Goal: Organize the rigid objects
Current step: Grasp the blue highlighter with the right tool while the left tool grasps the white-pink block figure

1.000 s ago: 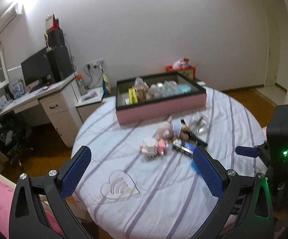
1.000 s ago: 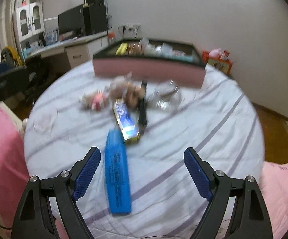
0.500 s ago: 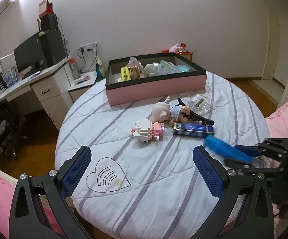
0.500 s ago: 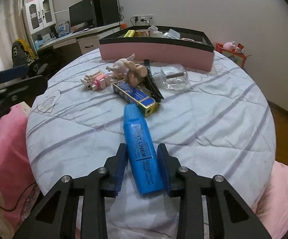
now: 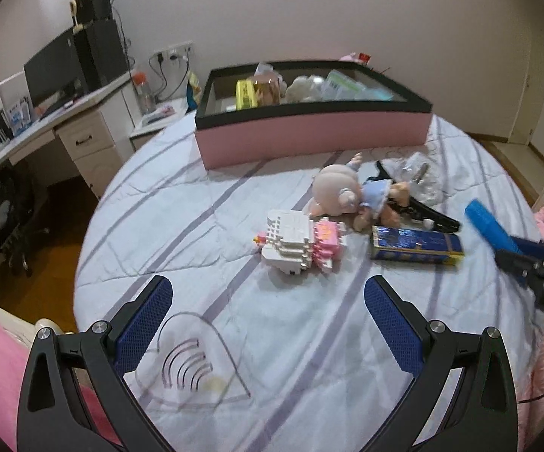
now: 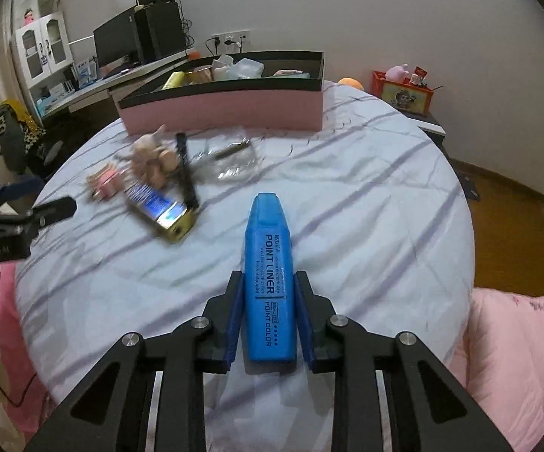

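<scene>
My right gripper (image 6: 268, 278) holds a blue highlighter (image 6: 270, 263) between its pads, and its jaws are still closing on it. The marker points forward over the striped round table (image 6: 366, 203). In the left wrist view that highlighter (image 5: 486, 222) and the right gripper (image 5: 528, 260) hang at the right edge. My left gripper (image 5: 267, 301) is open with nothing between its fingers, just short of a white and pink brick model (image 5: 298, 245). Beyond it lie a plush doll (image 5: 347, 196), a blue and gold box (image 5: 416, 248) and a black clip (image 5: 430, 216).
A pink box with a black rim (image 5: 309, 135), holding several items, stands at the table's far side. A clear plastic bag (image 5: 418, 177) lies near the doll. A clear heart-shaped piece (image 5: 192, 369) lies under my left gripper. A desk (image 5: 64, 124) stands at left, pink bedding (image 6: 516, 339) at right.
The right gripper's jaws went from wide open to closed around the blue highlighter and carried it off the cloth. The left gripper came forward and down toward the brick model.
</scene>
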The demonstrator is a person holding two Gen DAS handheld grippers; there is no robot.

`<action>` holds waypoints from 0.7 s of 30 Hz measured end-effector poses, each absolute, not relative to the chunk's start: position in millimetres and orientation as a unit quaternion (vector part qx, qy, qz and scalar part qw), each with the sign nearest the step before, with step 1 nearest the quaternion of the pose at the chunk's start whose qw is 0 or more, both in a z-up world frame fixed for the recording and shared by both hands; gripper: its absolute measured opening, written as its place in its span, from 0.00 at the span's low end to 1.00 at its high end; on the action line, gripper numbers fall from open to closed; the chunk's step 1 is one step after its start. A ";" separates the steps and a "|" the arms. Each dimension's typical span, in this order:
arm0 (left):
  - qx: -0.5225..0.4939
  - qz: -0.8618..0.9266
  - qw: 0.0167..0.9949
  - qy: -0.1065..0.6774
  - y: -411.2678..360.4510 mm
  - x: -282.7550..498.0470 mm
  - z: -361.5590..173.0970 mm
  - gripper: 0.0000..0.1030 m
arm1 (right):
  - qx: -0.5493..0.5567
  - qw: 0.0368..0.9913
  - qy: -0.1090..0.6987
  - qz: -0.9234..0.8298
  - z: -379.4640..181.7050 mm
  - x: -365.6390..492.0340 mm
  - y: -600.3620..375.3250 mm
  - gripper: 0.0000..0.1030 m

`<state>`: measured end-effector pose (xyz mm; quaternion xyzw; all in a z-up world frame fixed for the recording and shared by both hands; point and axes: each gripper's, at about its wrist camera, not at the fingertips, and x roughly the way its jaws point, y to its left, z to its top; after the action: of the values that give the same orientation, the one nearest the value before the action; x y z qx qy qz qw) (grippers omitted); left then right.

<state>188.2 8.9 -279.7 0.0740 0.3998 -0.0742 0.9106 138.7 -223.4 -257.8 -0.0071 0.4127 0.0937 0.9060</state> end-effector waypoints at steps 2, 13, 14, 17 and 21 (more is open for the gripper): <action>0.069 -0.072 0.908 0.407 8.4 198.5 -284.7 1.00 | -0.007 0.906 0.412 0.092 -257.5 155.3 -223.5 0.26; 0.062 -0.080 0.895 0.434 -1.5 240.5 -304.0 1.00 | -0.001 0.904 0.418 0.090 -258.3 205.7 -230.2 0.26; 0.062 -0.083 0.894 0.435 -1.6 242.0 -304.3 0.99 | 0.000 0.905 0.417 0.089 -258.4 207.9 -230.8 0.26; 0.057 -0.101 0.895 0.431 -1.5 242.9 -302.2 0.79 | -0.001 0.905 0.416 0.087 -258.8 212.2 -230.2 0.30; 0.070 -0.112 0.897 0.421 -6.0 236.7 -298.8 0.61 | -0.006 0.907 0.412 0.083 -259.3 216.9 -227.8 0.42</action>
<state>236.7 -6.0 -298.8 0.0705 0.4209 -0.1119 0.8974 216.9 -227.8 -259.3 -0.0058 0.4122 0.0830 0.9073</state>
